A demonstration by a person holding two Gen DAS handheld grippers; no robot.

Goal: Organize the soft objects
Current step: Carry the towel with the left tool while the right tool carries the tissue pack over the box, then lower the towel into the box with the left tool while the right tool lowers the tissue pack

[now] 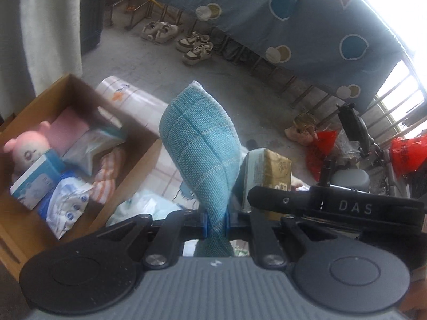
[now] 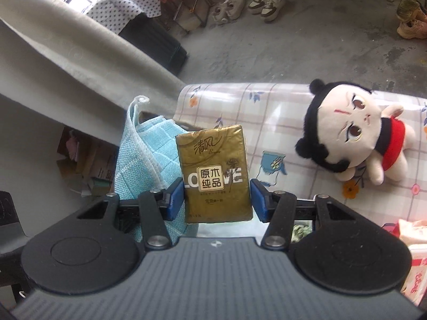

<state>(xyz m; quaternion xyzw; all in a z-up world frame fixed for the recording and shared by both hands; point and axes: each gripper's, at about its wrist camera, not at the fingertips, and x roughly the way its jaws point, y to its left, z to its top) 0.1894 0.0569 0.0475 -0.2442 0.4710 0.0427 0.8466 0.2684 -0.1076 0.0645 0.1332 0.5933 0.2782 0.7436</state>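
Note:
My left gripper (image 1: pixel 215 222) is shut on a light blue checked cloth (image 1: pixel 198 144), which stands up folded between its blue pads. The same cloth (image 2: pixel 144 157) shows at the left of the right wrist view. My right gripper (image 2: pixel 216 197) is shut on a gold tissue pack (image 2: pixel 214 173), held upright by its two sides; that pack (image 1: pixel 269 170) appears just right of the cloth in the left wrist view. A cardboard box (image 1: pixel 80 85) at the left holds a pink plush (image 1: pixel 25 146), packets and a striped cloth. A black-haired plush doll (image 2: pixel 352 133) lies on the floral table cover (image 2: pixel 267 106).
Pairs of shoes (image 1: pixel 178 40) stand on the concrete floor beyond. A blue spotted sheet (image 1: pixel 293 13) hangs at the back, a white cloth (image 2: pixel 66 61) hangs at the left. Red bags (image 1: pixel 405 154) and clutter sit at the right. Pink packets (image 2: pixel 416 261) lie at the table's right edge.

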